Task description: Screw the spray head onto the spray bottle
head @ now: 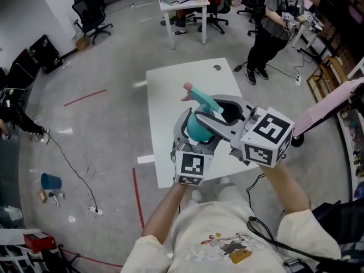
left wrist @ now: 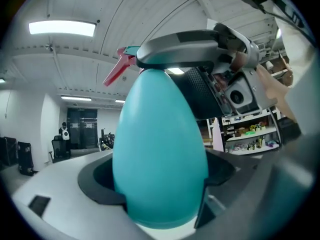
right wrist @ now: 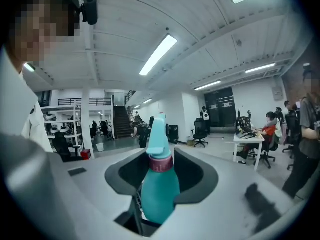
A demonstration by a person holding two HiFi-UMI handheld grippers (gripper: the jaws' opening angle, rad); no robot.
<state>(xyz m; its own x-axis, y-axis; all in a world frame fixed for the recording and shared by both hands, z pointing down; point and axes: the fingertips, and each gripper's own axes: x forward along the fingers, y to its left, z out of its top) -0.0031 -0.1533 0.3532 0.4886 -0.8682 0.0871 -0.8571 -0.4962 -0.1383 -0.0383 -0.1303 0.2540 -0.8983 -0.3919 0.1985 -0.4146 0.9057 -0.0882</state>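
Note:
The teal spray bottle (head: 198,131) stands upright above the white table (head: 170,95). Its spray head (head: 200,98), with a pink trigger (head: 187,87), sits on top. My left gripper (head: 196,136) is shut on the bottle's belly, which fills the left gripper view as the egg-shaped bottle (left wrist: 160,154). My right gripper (head: 219,114) comes in from the right, jaws closed on the bottle's narrow top. In the right gripper view, the right gripper (right wrist: 152,204) holds the bottle (right wrist: 157,194) just under the pink collar (right wrist: 161,163). In the left gripper view one grey jaw hides the collar.
A person (head: 272,27) stands at the back right near desks and office chairs (head: 91,10). A white desk (head: 185,4) stands behind the table. A blue bucket (head: 50,181), a cable and red tape lines lie on the floor to the left.

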